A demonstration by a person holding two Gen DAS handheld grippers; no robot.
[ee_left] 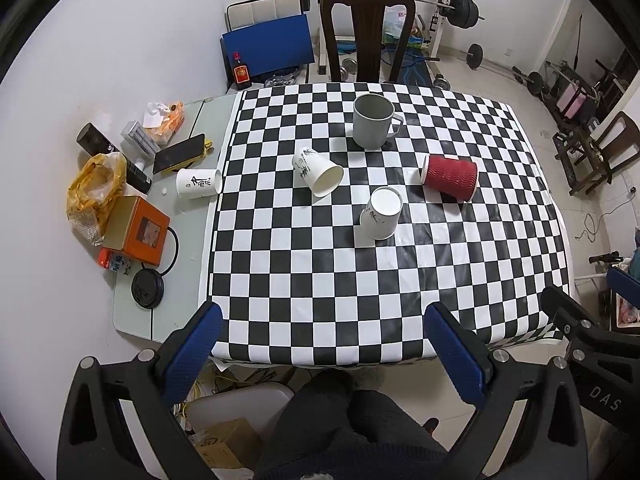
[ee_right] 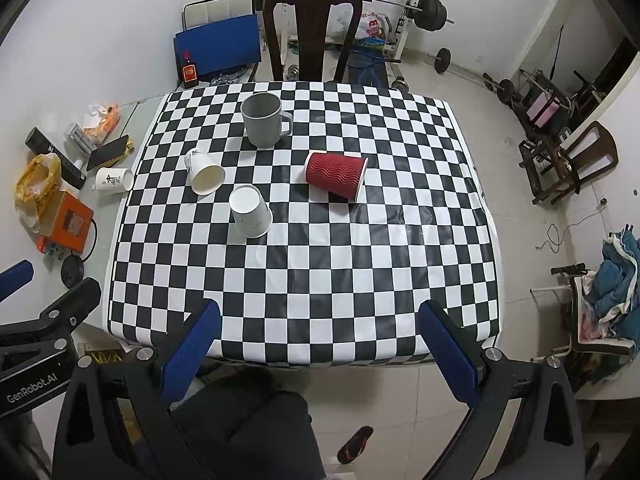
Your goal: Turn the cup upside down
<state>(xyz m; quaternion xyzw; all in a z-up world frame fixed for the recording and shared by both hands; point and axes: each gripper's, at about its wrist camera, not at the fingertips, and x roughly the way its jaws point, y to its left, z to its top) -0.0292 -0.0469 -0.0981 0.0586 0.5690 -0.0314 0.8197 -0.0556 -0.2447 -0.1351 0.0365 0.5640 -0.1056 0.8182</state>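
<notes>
Centrally on the checkered counter (ee_left: pixel 400 288) four cups sit close together. A grey mug (ee_left: pixel 373 121) stands upright at the far side, mouth up, handle to the right. Near of it, to the left, a white paper cup (ee_left: pixel 318 173) lies on its side with its mouth toward the near edge. A red ribbed cup (ee_left: pixel 451 178) lies on its side to the right. Between them and nearer, another white cup (ee_left: pixel 381 213) stands with a flat white top; whether that is its base I cannot tell. A fifth white cup (ee_left: pixel 199 184) lies on the bare strip to the left, beside a phone (ee_left: pixel 179 153). Both the left gripper (ee_left: pixel 322 350) and right gripper (ee_right: pixel 318 346) hang released over the near edge, jaws wide, grasping nothing.
</notes>
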